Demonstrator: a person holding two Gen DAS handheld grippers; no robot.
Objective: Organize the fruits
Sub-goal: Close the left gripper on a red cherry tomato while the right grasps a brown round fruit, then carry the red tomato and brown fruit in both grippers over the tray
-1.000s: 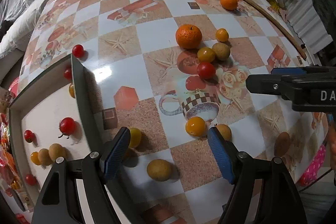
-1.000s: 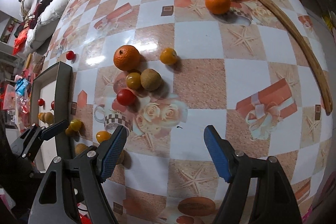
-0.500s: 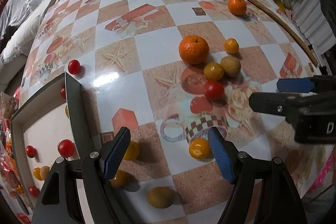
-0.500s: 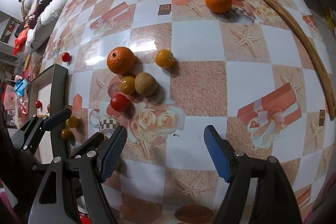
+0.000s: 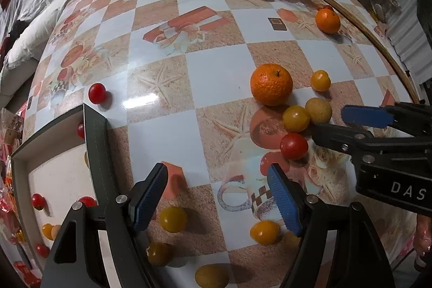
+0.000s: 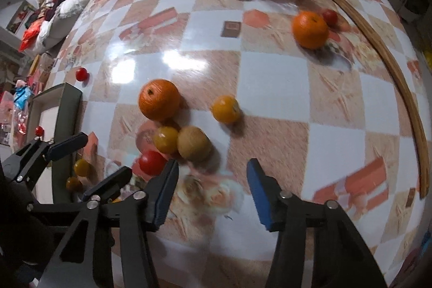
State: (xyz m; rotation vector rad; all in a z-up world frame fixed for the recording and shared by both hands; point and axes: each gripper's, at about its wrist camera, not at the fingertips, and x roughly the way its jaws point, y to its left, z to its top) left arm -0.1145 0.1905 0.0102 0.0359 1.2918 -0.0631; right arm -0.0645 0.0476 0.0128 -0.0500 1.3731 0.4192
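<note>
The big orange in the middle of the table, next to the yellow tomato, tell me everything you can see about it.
The big orange is round with bright, dimpled peel and a small dark stem scar on top. It looks whole and sits on the checkered tablecloth, straddling a white and a sandy square. A yellow tomato lies just in front of it, close or barely touching; the views cannot settle which. Neither gripper holds it; the right gripper is open, short of the cluster.

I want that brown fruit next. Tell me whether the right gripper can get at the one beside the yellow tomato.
Probably yes. The right gripper is open, the brown fruit lies just ahead, but the yellow tomato touching it crowds one side.
</note>
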